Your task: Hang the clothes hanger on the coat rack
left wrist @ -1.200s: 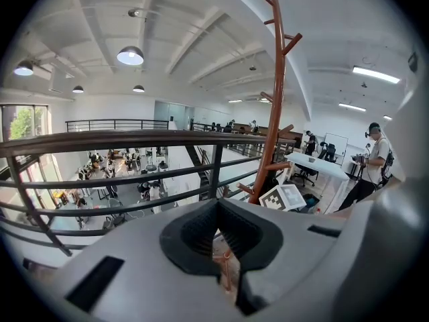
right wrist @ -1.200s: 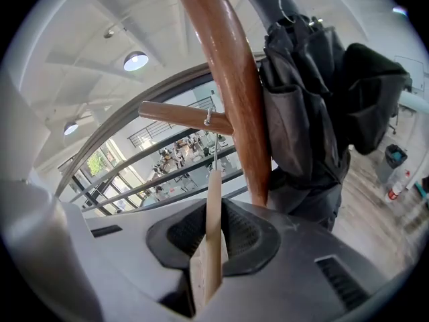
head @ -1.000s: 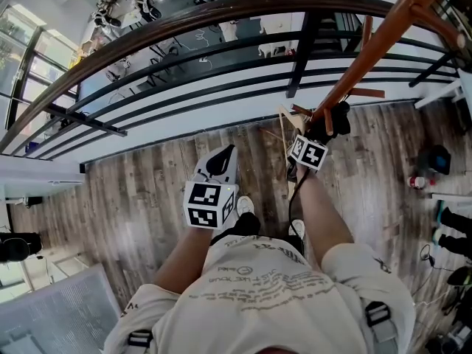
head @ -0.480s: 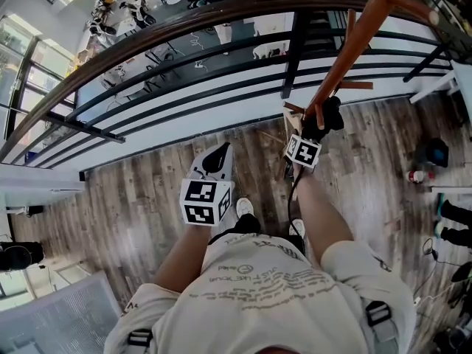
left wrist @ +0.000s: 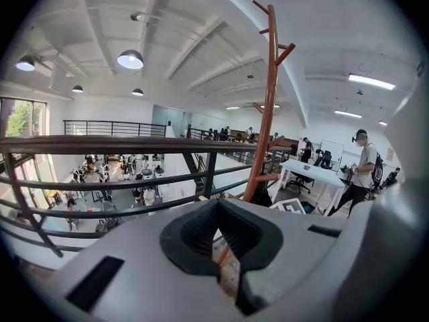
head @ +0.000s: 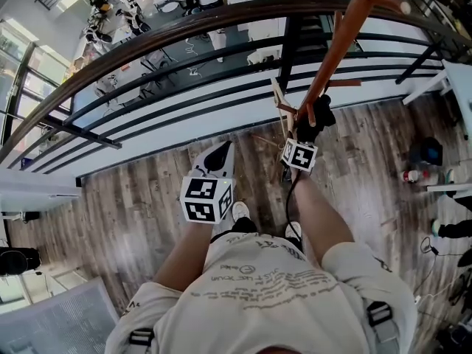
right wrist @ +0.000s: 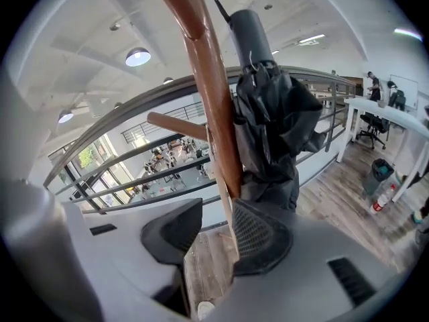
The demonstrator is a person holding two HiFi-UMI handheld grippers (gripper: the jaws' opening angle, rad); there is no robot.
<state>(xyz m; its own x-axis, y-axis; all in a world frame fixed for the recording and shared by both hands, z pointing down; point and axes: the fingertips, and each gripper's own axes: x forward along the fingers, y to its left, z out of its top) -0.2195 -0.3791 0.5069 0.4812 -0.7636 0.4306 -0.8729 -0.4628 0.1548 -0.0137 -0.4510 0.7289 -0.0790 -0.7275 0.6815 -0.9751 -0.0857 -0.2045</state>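
My right gripper is opening around the hanger, seemingly hung on the rack. I'd withdraw straight, without snagging it. Left gripper is pressed together, empty.

Head view: sitting above the person's shirt and looking steeply down, taking in the plank floor, the curved railing and the coat rack at upper right.

Left gripper view: facing out across the railing toward the hall below, with the rack showing whole, a little way off, right of centre.

Right gripper view: sitting very close to the rack's pole, which is filling the frame's middle beside a black umbrella.

All three are sharing the rack's pole and the railing.
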